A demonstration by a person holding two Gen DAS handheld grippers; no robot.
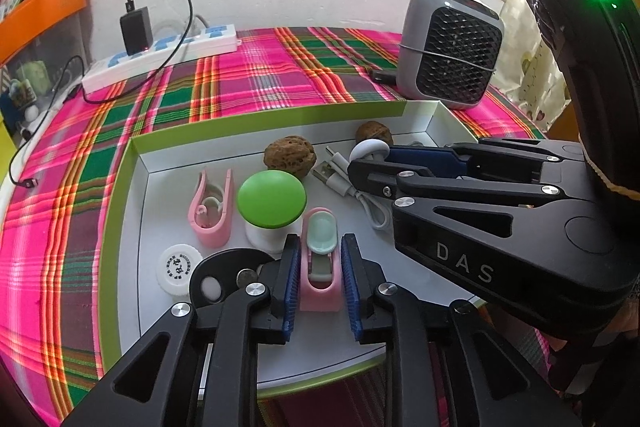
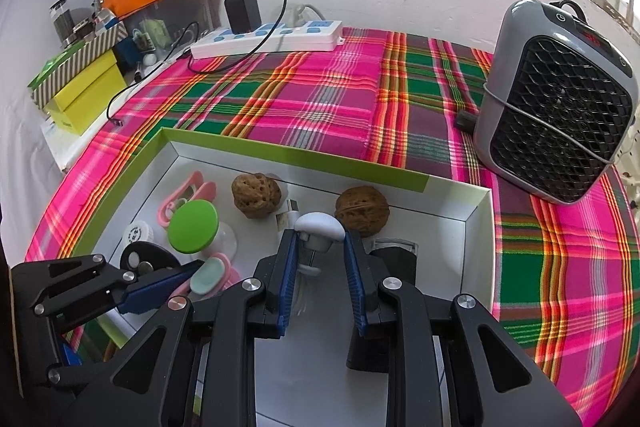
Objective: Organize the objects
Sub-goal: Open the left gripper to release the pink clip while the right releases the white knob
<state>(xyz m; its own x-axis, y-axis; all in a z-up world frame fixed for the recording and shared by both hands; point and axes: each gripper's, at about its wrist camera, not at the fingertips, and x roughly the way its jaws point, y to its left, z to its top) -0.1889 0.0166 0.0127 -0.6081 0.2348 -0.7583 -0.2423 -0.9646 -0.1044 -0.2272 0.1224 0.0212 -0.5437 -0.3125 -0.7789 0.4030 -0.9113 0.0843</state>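
A shallow white box with a green rim (image 1: 136,147) holds the small items. My left gripper (image 1: 320,242) straddles a pink clip with a mint pad (image 1: 320,267) that rests on the box floor; the blue pads stand just off its sides, so it is open. My right gripper (image 2: 320,239) is shut on a white mushroom-shaped knob (image 2: 320,225), held by its cap just above the box floor. That knob (image 1: 370,149) and the right gripper (image 1: 360,163) also show in the left wrist view. The left gripper (image 2: 192,267) appears at the lower left of the right wrist view.
Inside the box lie two walnuts (image 1: 290,155) (image 1: 374,133), a green-lidded jar (image 1: 272,199), a second pink clip (image 1: 212,207), a white round cap (image 1: 178,269), a black dish with coins (image 1: 224,275) and a white USB cable (image 1: 352,187). A grey heater (image 1: 452,55) and a power strip (image 1: 160,55) stand behind on the plaid cloth.
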